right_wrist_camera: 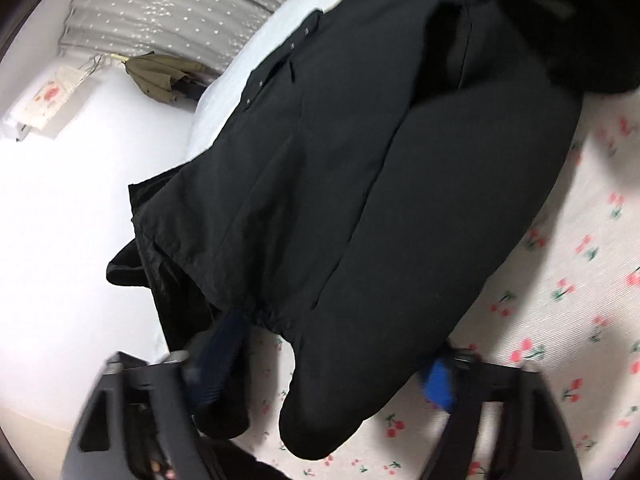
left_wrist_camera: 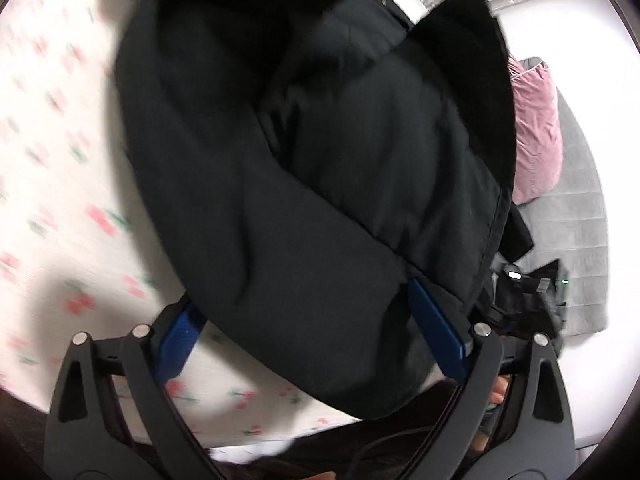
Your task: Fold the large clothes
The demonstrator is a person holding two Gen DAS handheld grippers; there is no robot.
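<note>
Here the black padded coat (left_wrist_camera: 320, 168) fills both views and lies on the cherry-print sheet (left_wrist_camera: 60, 184), hiding most of it; motion blur softens the print and the right gripper's fingers. The left gripper (left_wrist_camera: 308, 320) stands wide apart, its blue pads flanking a bulging fold of the coat. The right gripper (right_wrist_camera: 332, 356) is likewise spread, the coat's hem draped between and over its fingers.

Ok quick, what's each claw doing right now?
Left claw: open wide, black jacket bulging between its fingers, no pinch.
Right claw: open wide too, jacket lying between its fingers.
</note>
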